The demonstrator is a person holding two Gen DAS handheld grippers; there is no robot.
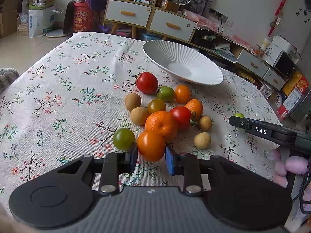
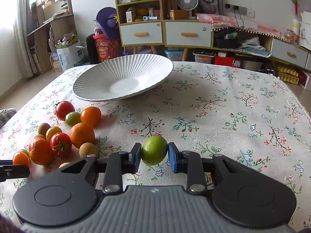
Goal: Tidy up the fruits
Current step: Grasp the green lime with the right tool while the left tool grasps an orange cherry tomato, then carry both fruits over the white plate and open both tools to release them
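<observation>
My left gripper (image 1: 151, 156) is clamped on an orange tomato (image 1: 151, 145) at the pile's six o'clock edge. My right gripper (image 2: 154, 156) pinches a green lime (image 2: 154, 150) — alone on the tablecloth (image 2: 223, 116). The white ribbed plate (image 2: 97, 81) sits at eleven o'clock from the lime, empty.

Table (image 2: 223, 104): being covered by a floral cloth.
Plate (image 2: 124, 73): white, ribbed, being carried at the far side, nothing lying in it.
Fruit pile (image 1: 165, 112): tomatoes, oranges and small brown fruits being carried together on the cloth, nearer than the plate.
</observation>
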